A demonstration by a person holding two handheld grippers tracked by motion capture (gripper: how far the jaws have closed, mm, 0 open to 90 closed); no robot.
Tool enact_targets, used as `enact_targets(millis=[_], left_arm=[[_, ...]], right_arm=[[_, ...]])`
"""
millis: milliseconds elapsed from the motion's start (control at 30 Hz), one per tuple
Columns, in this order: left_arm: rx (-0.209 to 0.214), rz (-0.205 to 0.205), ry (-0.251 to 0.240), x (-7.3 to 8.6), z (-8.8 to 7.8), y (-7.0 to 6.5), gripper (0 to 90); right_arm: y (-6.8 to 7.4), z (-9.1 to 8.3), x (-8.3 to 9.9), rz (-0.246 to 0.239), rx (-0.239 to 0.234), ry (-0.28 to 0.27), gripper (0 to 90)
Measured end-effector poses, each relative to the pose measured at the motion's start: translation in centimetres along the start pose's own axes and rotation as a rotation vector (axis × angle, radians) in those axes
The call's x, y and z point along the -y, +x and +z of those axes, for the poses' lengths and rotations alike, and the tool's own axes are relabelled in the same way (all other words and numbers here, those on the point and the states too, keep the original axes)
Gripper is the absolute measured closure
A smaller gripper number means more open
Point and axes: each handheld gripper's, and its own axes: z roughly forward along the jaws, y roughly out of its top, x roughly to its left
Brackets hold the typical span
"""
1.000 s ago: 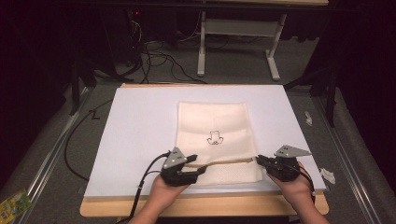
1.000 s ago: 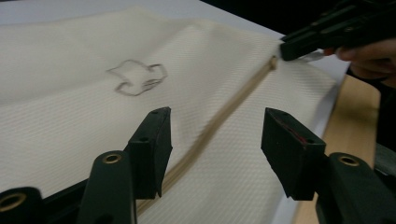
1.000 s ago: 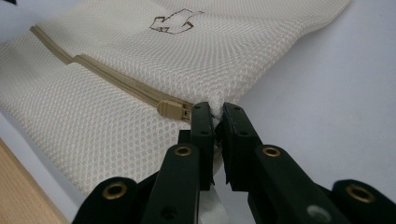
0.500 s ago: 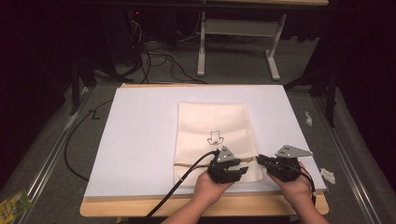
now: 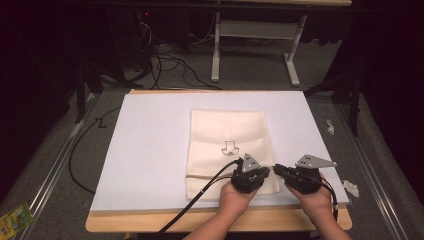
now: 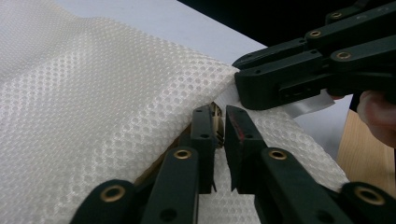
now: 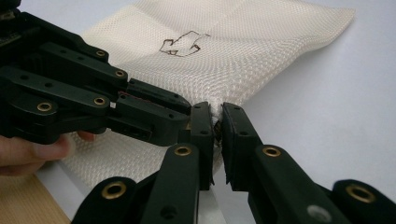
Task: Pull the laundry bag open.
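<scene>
Dark room, grey carpeted floor [image 5: 60, 165] strewn with black cables [image 5: 165, 60], a white-legged desk frame [image 5: 252, 47] at the back. Nearer, a wooden table [image 5: 115, 222] covered by a large white sheet [image 5: 150, 145].

On the sheet, right of centre, a cream mesh cloth [image 5: 227, 132] folded flat, marked with a small dark outline drawing [image 5: 230, 147]; near edge close to the table's front.

At the cloth's near right corner, two black grippers side by side, almost touching. Left gripper [image 5: 256, 172], held in the left hand [image 5: 239, 196], trailing a black cable [image 5: 200, 195] toward the front edge, grey three-cornered plate on top. In the left gripper view, left gripper [image 6: 220, 135] with jaws just closed down, nearly together, pinching a folded edge of the cloth [image 6: 93, 116]; tan hem visible in the narrow gap.

Right gripper [image 5: 278, 170] in the right hand [image 5: 312, 200], at the cloth's right corner. In the right gripper view, right gripper [image 7: 217, 126] clamped tight on the corner of the cloth [image 7: 243, 51], fabric bunched between the jaws, left gripper's jaws lying just beside.

Small white scraps [image 5: 350, 188] on the floor right of the table; a green packet [image 5: 12, 219] at bottom left.
</scene>
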Motion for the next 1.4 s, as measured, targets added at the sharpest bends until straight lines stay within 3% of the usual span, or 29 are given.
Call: enact_targets(millis=[167, 267, 400, 533, 767, 1167, 1200, 1233, 1300, 1333, 1400], left_arm=[[-0.012, 0.012, -0.021, 0.0, -0.3, -0.3, 86.5], [-0.017, 0.02, -0.015, 0.1, -0.5, -0.3, 87.0], [0.005, -0.008, -0.001, 0.1, -0.7, 0.2, 87.2], [0.005, 0.018, 0.015, 0.2, -1.1, 0.3, 87.3], [0.028, -0.004, 0.021, 0.4, -1.5, 0.8, 87.6], [0.05, -0.035, 0.03, 0.4, -1.7, 1.5, 87.8], [-0.006, -0.024, 0.05, 0.5, -1.8, 1.7, 87.8], [-0.009, -0.06, 0.052, 0.8, -2.2, 2.6, 87.8], [-0.034, -0.143, 0.047, 1.7, -3.1, 4.7, 87.8], [-0.024, -0.179, 0.043, 1.9, -3.5, 5.3, 87.8], [-0.046, -0.143, 0.053, 1.7, -4.0, 5.4, 87.7]], right_arm=[[-0.1, -0.1, 0.0, 0.004, -0.001, -0.012, 84.8], [0.0, -0.1, 0.0, -0.008, -0.001, -0.008, 85.0], [0.2, 0.0, -0.1, -0.014, 0.004, 0.002, 85.3], [0.5, 0.0, -0.1, -0.013, 0.003, 0.002, 85.5], [1.1, 0.2, -0.2, -0.038, 0.013, 0.014, 86.3], [1.1, 0.4, -0.5, -0.024, -0.002, 0.029, 86.8], [1.1, 0.4, -0.4, -0.021, -0.001, 0.031, 87.2], [1.0, 0.1, -0.4, -0.042, 0.072, 0.026, 87.2], [-1.0, -1.2, -0.3, 0.035, 0.073, -0.017, 87.2], [-1.8, -1.5, 0.1, 0.073, 0.089, -0.023, 87.2], [-2.7, -1.4, 0.7, 0.11, 0.083, -0.02, 87.1]])
